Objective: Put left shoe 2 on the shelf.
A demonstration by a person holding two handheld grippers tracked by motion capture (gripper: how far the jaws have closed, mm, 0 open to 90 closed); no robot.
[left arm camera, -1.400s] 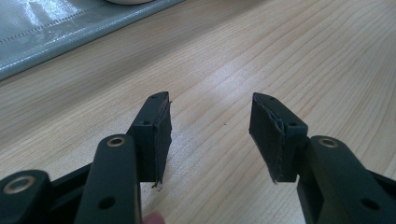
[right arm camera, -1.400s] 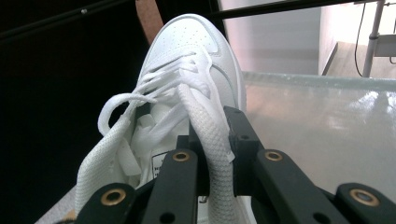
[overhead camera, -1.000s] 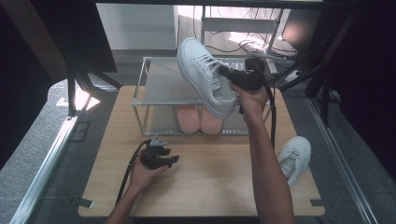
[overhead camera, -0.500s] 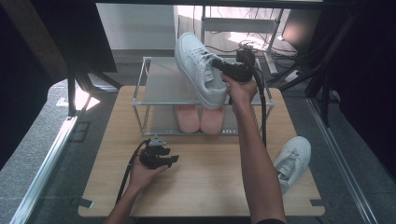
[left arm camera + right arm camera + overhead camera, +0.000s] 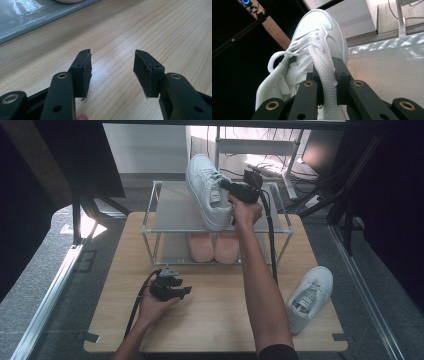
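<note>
over the rack's top shelf (image 5: 172, 212), right gripper (image 5: 231, 189) pinches the white sneaker (image 5: 207, 190) by its collar, toe toward the far edge; left gripper (image 5: 172, 289) rests spread, empty.

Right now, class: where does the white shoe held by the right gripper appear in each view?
High view: white shoe top centre, over the rack's top shelf.
Left gripper view: cannot tell; a white sliver sits at the top edge.
Right gripper view: centre, collar between the jaws.
Shared landmark: the grey shelf.
</note>
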